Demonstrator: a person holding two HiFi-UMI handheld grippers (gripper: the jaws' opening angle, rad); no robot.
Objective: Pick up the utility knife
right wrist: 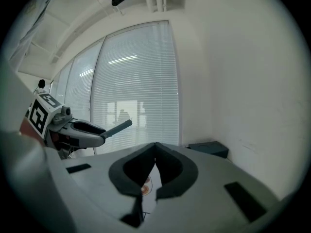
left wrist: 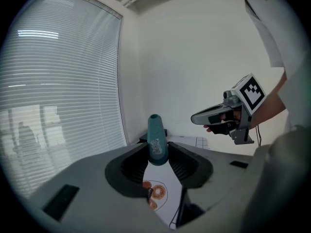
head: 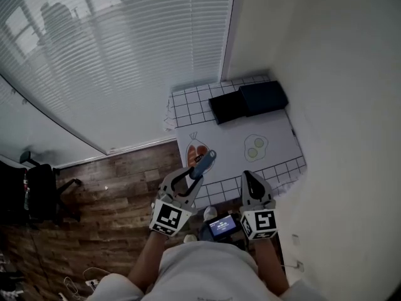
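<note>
We find the left gripper (head: 200, 165) jaws clamped on the utility knife (left wrist: 156, 137), off the bench (head: 276, 146) below; the right gripper (right wrist: 155, 152) jaws are together, empty. We judge the pick-up complete.

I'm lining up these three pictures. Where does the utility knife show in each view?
Head view: lower centre, the utility knife clamped in the left tool.
Left gripper view: centre, the utility knife upright between that tool's jaws.
Right gripper view: left of centre, the utility knife poking rightward out of the left tool.
Shared landmark: the window blinds, in all three.
</note>
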